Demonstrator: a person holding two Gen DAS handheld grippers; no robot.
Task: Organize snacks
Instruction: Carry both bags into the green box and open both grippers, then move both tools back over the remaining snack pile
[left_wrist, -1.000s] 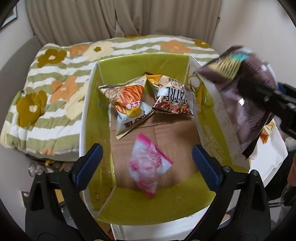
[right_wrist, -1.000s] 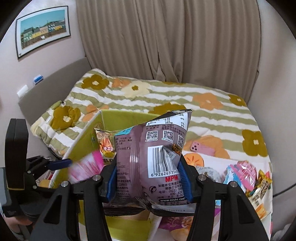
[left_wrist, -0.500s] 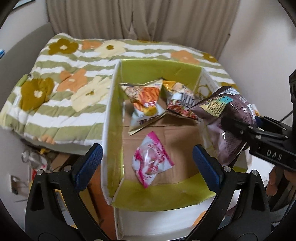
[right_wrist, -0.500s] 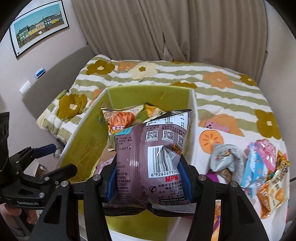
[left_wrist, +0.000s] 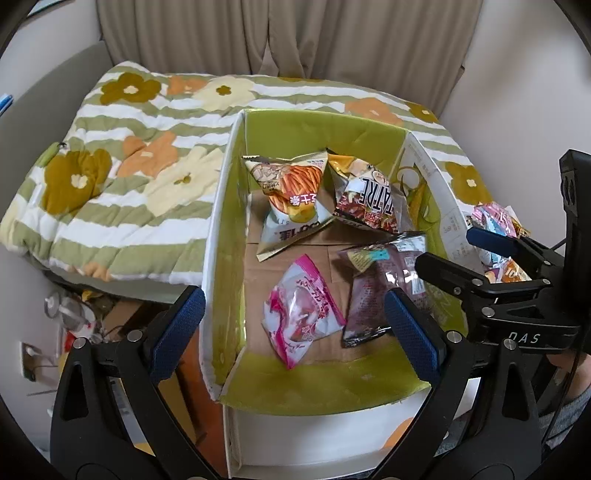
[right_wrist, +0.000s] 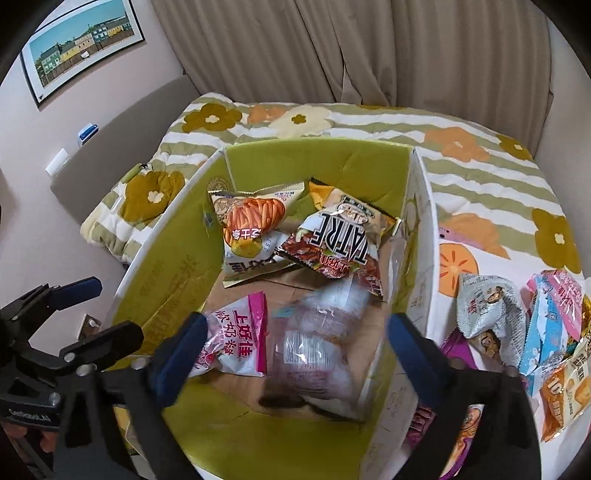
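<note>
Counting what lies in the green-lined cardboard box (left_wrist: 229, 236), we have four snacks in: the orange-and-white crisp bag (left_wrist: 291, 199), the gold-and-red packet (left_wrist: 365, 199), the pink-and-white sweet pouch (left_wrist: 299, 317) and the dark purple foil bag (left_wrist: 373, 291). Our right gripper (right_wrist: 295, 354) is opening over that blurred bag with nothing clamped; our left gripper (left_wrist: 295, 325) stands apart, empty. Several loose packets (right_wrist: 524, 325) on the flowered quilt (right_wrist: 480, 177) remain, we judge.

Left wrist cam: above the box's (left_wrist: 221, 229) near-left corner, tilted steeply down and fwd along its own fingers (left_wrist: 177, 328); close range; bed (left_wrist: 122, 158) and curtain (left_wrist: 332, 40) behind. Right wrist cam: above the box's near-right side, same steep fwd tilt, close; loose snacks (right_wrist: 532, 325) at right edge. Shared: box interior w/ its bags, bed, curtain. Each cam also catches the other gripper at its frame edge.
</note>
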